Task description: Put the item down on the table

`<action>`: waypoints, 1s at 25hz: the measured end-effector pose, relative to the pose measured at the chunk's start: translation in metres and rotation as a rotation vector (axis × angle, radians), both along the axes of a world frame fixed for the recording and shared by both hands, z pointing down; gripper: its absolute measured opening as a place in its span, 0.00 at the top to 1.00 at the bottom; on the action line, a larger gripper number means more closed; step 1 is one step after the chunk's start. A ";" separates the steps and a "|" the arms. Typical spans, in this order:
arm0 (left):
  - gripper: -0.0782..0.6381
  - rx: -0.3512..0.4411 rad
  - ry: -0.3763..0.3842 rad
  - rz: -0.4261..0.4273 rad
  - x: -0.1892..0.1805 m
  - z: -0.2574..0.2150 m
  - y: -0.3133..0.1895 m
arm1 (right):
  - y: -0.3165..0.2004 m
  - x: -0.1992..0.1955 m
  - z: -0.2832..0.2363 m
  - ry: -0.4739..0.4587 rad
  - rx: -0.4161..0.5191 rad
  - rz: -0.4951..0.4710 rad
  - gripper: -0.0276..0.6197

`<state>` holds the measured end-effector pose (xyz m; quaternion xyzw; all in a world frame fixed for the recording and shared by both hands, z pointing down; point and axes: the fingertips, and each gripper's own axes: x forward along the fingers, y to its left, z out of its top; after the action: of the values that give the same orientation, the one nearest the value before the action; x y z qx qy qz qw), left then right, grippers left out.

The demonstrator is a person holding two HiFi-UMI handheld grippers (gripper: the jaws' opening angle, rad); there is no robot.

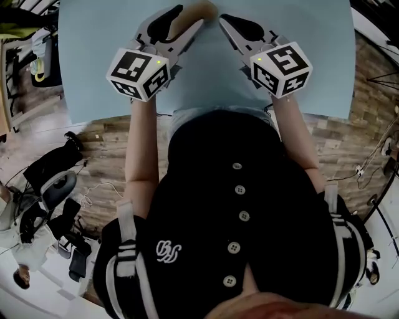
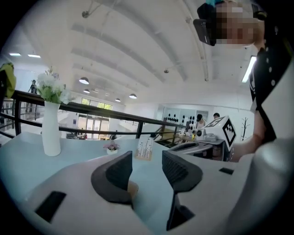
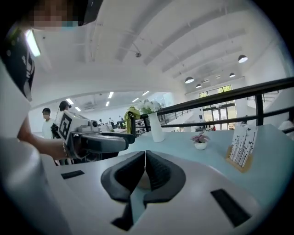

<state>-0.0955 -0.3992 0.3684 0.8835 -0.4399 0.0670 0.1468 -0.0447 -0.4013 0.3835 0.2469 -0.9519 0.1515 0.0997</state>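
Two claws, left claw [image 1: 187,22] and right claw [image 1: 222,22], meet over the blue bench [image 1: 100,37] in the head view, the tan item [image 1: 198,9] at their tips.

Left gripper view: jaws wide, item against the left one; vase [image 2: 50,131], pot [image 2: 111,148] and card [image 2: 144,148] beyond.

Right gripper view: jaws pinched together on the item.

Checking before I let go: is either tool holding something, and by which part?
The right tool looks shut on one end of a tan item; the left tool is open beside it. What it is cannot be told.
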 end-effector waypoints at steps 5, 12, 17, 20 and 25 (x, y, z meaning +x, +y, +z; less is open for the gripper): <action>0.78 -0.018 0.083 -0.031 0.013 0.001 0.027 | 0.011 -0.003 0.001 0.007 0.024 0.020 0.93; 0.88 -0.088 0.010 -0.025 0.034 0.028 0.070 | 0.037 -0.003 -0.004 0.019 0.042 -0.003 0.94; 0.88 -0.251 -0.029 -0.132 0.020 0.058 0.081 | 0.055 -0.002 0.005 0.031 0.016 -0.033 0.94; 0.88 -0.276 0.007 -0.161 0.013 0.060 0.080 | 0.060 -0.007 0.013 0.055 -0.001 -0.049 0.94; 0.88 -0.265 -0.032 -0.217 0.001 0.063 0.077 | 0.063 -0.012 0.025 0.056 -0.058 -0.060 0.94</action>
<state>-0.0944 -0.3222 0.4309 0.8025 -0.5222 0.1223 0.2614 -0.0571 -0.3387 0.4080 0.2196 -0.9509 0.1689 0.1377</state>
